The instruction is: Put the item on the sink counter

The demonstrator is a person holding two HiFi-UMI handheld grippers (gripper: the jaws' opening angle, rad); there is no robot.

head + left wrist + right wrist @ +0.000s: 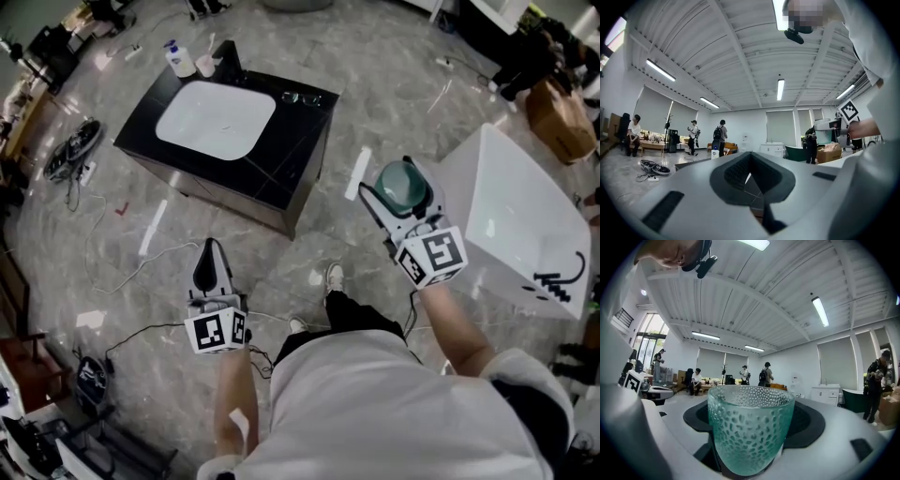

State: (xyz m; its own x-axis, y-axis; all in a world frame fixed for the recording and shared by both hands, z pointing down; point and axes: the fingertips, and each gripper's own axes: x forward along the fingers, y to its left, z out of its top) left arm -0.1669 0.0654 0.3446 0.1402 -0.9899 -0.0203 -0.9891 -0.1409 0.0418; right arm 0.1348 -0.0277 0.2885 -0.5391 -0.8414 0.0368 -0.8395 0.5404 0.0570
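In the right gripper view, a green dimpled glass cup [750, 432] stands upright between the jaws of my right gripper [751, 420], which is shut on it. From the head view, the cup [403, 184] and right gripper [397, 199] hover over the floor, to the right of the black sink counter [302, 141] with its white basin [216, 119]. My left gripper [211, 266] is held lower left, short of the counter's near edge. Seen from the left gripper view, the left gripper [751, 172] has its dark pads closed together with nothing between them.
A white bathtub [525, 211] stands right of the cup. A soap bottle [179, 59] and small items sit at the counter's back edge. Shoes [71, 148] and cables [122, 272] lie on the marble floor. Several people [719, 136] stand far off.
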